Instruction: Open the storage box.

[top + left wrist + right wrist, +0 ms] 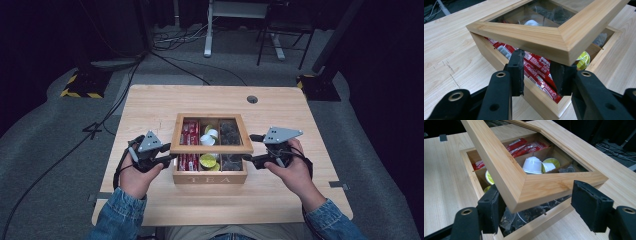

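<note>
Right now the wooden tea box (pixel 210 176) sits mid-tabletop (pixel 150 105), its glass-paned lid (pixel 212 148) raised off the front edge and hinged along the far side. The left tool (pixel 170 158) is at the lid's left front corner, its jaws drawn in about the front corner of the box wall, red sachets (pixel 536 65) lying between the pads. Whether they actually pinch the wall, I can't quite tell. The right tool (pixel 250 148) is spread, jaws straddling the lid's right front corner without pressing. The lid's long axis runs left to right between both hands, so lifting it further looks like a two-handed job, each tool equally near its corner.
</note>
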Available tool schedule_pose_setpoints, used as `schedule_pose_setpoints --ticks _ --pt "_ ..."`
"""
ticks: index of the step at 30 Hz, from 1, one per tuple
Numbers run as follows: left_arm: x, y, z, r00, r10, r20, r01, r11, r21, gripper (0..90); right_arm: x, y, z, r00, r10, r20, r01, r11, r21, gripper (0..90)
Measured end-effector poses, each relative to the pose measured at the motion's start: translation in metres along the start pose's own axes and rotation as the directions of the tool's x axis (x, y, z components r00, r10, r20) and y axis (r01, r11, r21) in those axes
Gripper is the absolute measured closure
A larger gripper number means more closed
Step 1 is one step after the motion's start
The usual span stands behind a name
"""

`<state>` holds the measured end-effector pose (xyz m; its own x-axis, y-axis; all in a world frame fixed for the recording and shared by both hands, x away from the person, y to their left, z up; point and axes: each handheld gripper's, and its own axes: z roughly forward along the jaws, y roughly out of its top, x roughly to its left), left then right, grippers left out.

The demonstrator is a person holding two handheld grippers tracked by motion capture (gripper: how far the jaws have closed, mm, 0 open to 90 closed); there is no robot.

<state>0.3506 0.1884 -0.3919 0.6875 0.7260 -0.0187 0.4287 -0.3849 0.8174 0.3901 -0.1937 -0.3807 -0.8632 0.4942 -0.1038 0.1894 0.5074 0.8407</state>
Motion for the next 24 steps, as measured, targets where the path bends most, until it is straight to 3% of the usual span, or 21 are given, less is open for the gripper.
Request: schedule_pose_setpoints --ticks 8,10,12,16,24 --pt "0.002 0.003 0.002 0.9999 -0.011 0.002 0.011 0.9998 -0.018 62.9 -0.002 0.004 0.003 0.9995 -0.023 0.023 0.023 1.0 -0.009 30.2" --pt "0.003 0.003 0.002 1.0 -0.006 -0.002 0.006 0.9994 -0.033 59.7 -0.003 0.006 0.002 0.9992 -0.03 0.025 0.031 0.999 -0.015 31.4" --pt "0.002 0.004 0.003 0.9997 -0.004 -0.024 0.003 0.9986 -0.052 51.0 -0.004 0.009 0.001 0.9987 -0.042 0.027 0.043 0.999 -0.021 32.4" --pt "0.004 0.005 0.001 0.9989 -0.01 -0.046 0.007 0.9984 -0.056 43.0 -0.008 0.015 0.0 0.9986 -0.045 0.027 0.046 0.998 -0.035 33.2" --pt "0.007 -0.001 -0.001 0.9981 -0.02 -0.058 0.018 0.999 -0.04 38.8 -0.017 0.029 -0.003 0.9985 -0.048 0.027 0.049 0.997 -0.065 39.0"
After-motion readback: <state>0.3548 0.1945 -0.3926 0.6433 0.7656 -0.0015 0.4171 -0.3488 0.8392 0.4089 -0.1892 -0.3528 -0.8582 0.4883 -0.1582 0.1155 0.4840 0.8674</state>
